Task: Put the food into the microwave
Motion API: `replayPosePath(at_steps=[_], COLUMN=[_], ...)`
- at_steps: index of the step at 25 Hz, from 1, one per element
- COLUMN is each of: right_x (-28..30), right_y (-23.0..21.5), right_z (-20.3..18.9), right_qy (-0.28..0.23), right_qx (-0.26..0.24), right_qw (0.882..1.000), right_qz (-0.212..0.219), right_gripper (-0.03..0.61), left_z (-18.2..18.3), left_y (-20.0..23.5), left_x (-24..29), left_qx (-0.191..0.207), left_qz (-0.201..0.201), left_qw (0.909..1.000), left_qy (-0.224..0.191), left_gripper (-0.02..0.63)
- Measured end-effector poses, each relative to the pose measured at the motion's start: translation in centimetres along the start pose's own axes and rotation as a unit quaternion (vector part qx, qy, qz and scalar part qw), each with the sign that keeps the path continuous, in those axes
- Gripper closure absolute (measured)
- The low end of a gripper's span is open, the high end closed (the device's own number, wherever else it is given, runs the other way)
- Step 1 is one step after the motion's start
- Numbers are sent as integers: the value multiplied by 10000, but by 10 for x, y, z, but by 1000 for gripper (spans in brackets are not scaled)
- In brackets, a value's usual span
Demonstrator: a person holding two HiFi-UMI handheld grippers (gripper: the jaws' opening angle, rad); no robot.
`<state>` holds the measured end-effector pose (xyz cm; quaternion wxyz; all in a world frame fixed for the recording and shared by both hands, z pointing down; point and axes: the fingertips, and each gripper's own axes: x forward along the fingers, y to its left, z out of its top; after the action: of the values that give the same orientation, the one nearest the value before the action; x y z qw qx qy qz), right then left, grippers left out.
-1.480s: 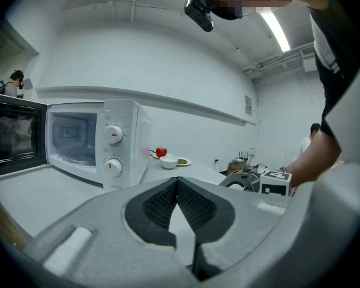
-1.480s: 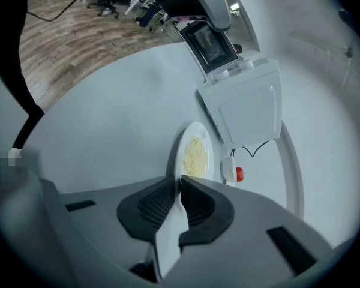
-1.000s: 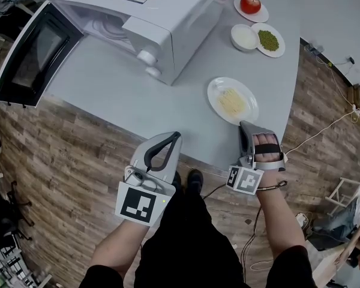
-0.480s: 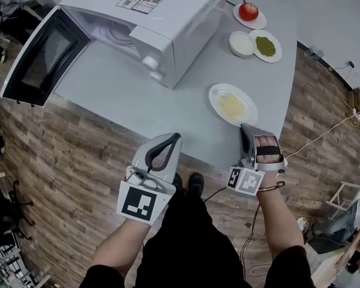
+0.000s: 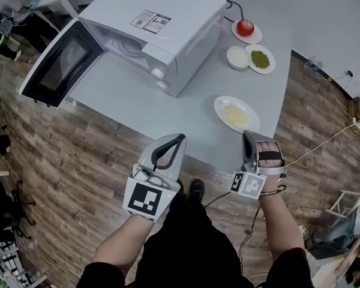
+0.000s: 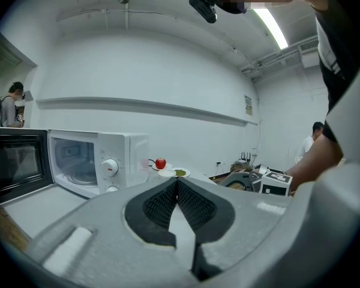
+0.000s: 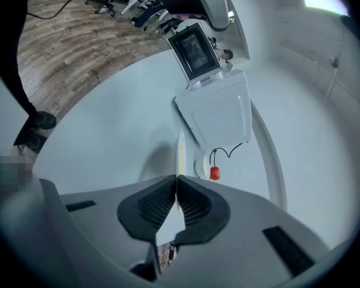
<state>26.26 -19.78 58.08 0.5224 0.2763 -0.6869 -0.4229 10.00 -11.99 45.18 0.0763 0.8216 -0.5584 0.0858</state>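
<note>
A white plate of pale yellow food (image 5: 236,114) lies on the grey table (image 5: 132,95), near its front edge. The white microwave (image 5: 159,32) stands at the back with its door (image 5: 61,65) swung open to the left. My left gripper (image 5: 180,138) hangs shut and empty over the table's front edge, left of the plate. My right gripper (image 5: 246,134) is shut and empty too, just in front of the plate. In the left gripper view the jaws (image 6: 177,182) meet, level with the microwave (image 6: 90,164). The right gripper view has its gripper (image 7: 177,177) closed, looking at the plate (image 7: 181,152) edge-on.
Behind the food plate stand a white bowl (image 5: 237,57), a plate of green peas (image 5: 260,59) and a plate with a tomato (image 5: 245,28). A black cable runs behind the microwave. Wood floor surrounds the table; chairs and people are at the far left.
Both grippers have risen a little above the table's front edge, still shut. The head view has pulled back, so the table and microwave look smaller.
</note>
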Motion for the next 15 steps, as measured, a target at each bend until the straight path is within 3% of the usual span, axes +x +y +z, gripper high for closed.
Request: replayPosePath(at_steps=[15], right_x=[-74], right_y=[-81], right_z=[23], right_qy=[-546], right_qx=[-111], right_qw=[9966], right_qz=[-608], right_gripper=[558], left_z=[44], left_y=[-30], left_x=[-30], left_qx=[309], left_qz=[107], left_qw=[9994], left_qy=[-57], left_gripper=[607])
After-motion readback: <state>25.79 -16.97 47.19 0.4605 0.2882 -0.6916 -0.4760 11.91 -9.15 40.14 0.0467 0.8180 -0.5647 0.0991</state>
